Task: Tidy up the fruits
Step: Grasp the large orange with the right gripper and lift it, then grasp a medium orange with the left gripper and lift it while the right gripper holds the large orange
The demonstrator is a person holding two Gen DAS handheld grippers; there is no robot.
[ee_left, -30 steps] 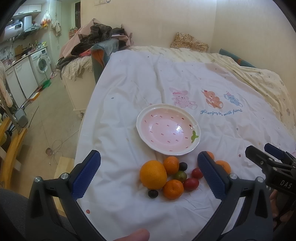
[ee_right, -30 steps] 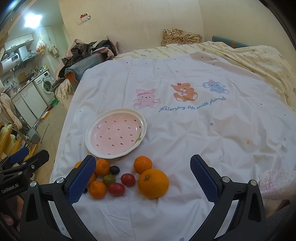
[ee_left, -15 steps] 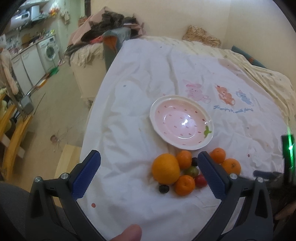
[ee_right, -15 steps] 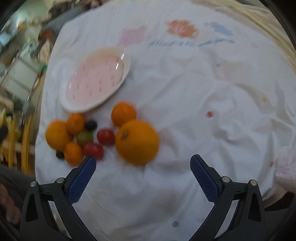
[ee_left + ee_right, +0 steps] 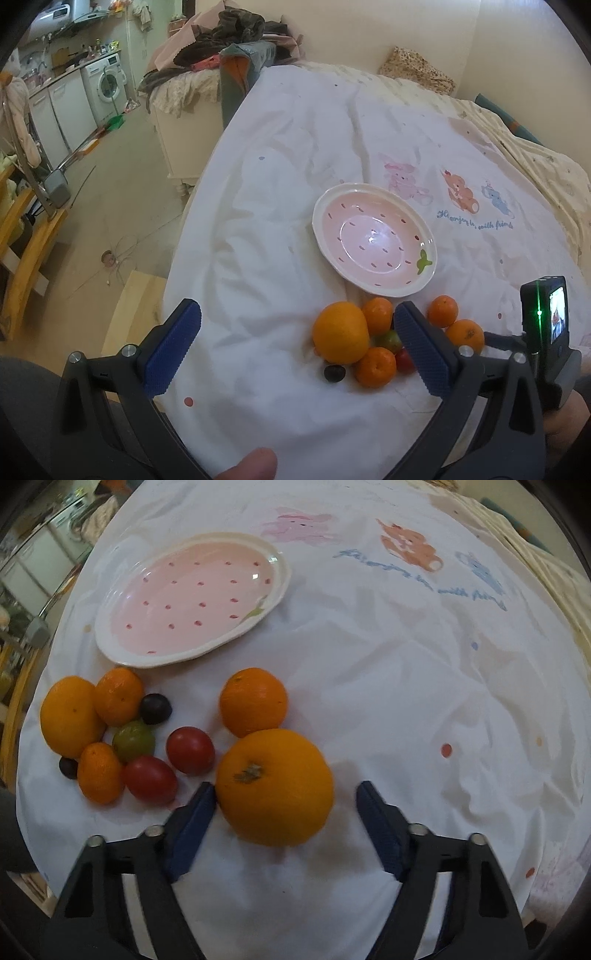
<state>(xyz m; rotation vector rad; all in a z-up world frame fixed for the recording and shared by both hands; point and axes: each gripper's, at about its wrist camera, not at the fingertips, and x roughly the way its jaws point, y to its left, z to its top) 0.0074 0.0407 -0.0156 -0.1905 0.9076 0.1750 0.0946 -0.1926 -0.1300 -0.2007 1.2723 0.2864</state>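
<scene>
A pink strawberry-pattern plate (image 5: 373, 288) (image 5: 110, 646) lies empty on the white bedsheet. Below it sits a cluster of fruit: two large oranges, several tangerines, red and green tomatoes and dark grapes. My right gripper (image 5: 286, 808) is open and straddles the nearer large orange (image 5: 275, 786); its left pad touches the fruit, the right pad stands apart. My left gripper (image 5: 295, 347) is open and empty, hovering above the sheet left of the other large orange (image 5: 340, 332). A tangerine (image 5: 253, 701) lies just beyond the straddled orange.
The bed's left edge drops to the floor, with a wooden step (image 5: 136, 306) beside it. A pile of clothes (image 5: 229, 33) sits at the far end. The right-hand gripper's camera unit (image 5: 543, 314) shows at the lower right of the left wrist view.
My right gripper has dropped down and forward until its open fingers bracket the large orange, and its jaws have narrowed. My left gripper has shifted left, so the fruit sits further right.
</scene>
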